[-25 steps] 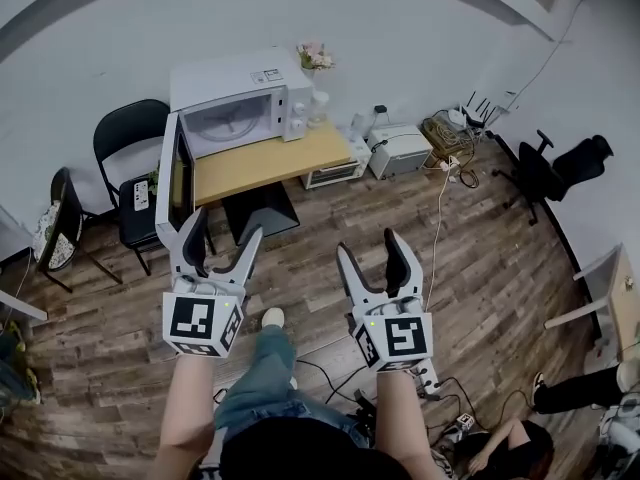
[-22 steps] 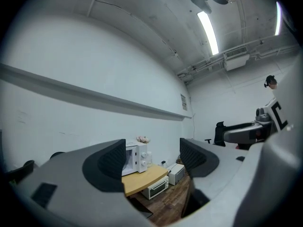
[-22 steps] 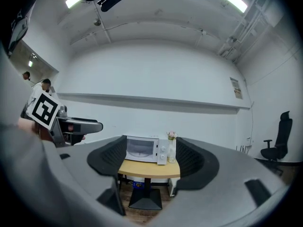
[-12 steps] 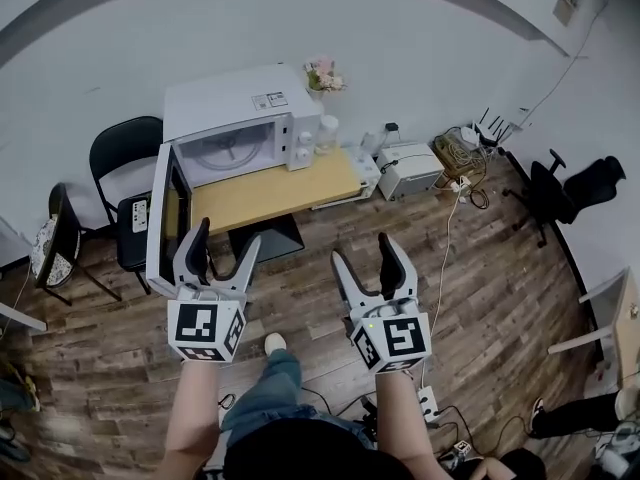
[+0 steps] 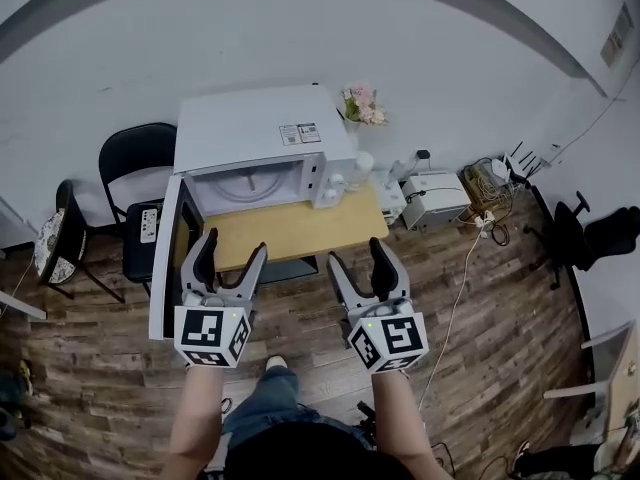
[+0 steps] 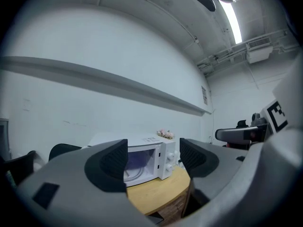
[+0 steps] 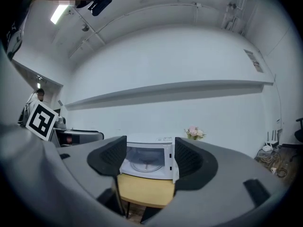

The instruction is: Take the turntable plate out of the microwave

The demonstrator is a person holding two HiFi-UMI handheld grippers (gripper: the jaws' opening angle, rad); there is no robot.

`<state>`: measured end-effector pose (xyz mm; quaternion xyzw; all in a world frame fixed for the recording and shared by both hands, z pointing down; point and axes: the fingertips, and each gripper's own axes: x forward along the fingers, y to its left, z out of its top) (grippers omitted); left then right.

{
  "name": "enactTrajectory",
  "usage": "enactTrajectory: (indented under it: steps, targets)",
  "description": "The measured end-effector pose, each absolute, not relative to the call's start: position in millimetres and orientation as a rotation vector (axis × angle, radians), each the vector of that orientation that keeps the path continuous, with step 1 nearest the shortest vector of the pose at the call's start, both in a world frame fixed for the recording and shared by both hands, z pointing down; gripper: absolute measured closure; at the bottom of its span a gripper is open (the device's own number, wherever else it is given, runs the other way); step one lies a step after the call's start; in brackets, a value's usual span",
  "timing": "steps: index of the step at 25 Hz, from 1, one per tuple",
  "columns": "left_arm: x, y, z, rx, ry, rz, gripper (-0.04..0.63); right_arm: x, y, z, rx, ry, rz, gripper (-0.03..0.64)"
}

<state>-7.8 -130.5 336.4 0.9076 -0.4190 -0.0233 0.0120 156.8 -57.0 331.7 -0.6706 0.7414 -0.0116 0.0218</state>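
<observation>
A white microwave (image 5: 262,136) stands on a small wooden table (image 5: 300,230) against the wall, its door (image 5: 164,260) swung wide open to the left. The clear glass turntable plate (image 5: 248,185) lies inside the cavity, also visible as the plate (image 7: 143,165) in the right gripper view and the plate (image 6: 135,172) in the left gripper view. My left gripper (image 5: 231,257) and right gripper (image 5: 358,262) are both open and empty, held side by side just short of the table's front edge, pointing at the microwave.
A pink flower bunch (image 5: 362,104) sits right of the microwave. Black chairs (image 5: 133,158) stand left of the table. A white box-like device (image 5: 436,198) and tangled cables (image 5: 484,180) lie on the wood floor to the right. An office chair (image 5: 600,233) is far right.
The microwave and table have drawn closer and larger in the head view. Both grippers stay open and now reach the table's front edge.
</observation>
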Motion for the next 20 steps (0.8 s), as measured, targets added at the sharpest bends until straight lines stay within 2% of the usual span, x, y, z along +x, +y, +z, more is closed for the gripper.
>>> enactTrajectory:
  steps: [10,20]
  targets:
    - [-23.8,-200.4,357.4,2.718,-1.416,-0.048,0.249,143.1,-149.1,361.9,-1.981,2.435,-0.129,0.287]
    - [-16.9,-231.7,402.6,2.598,-1.435,0.054,0.256,135.9,-198.1,412.5,-1.857,2.488,-0.428,0.287]
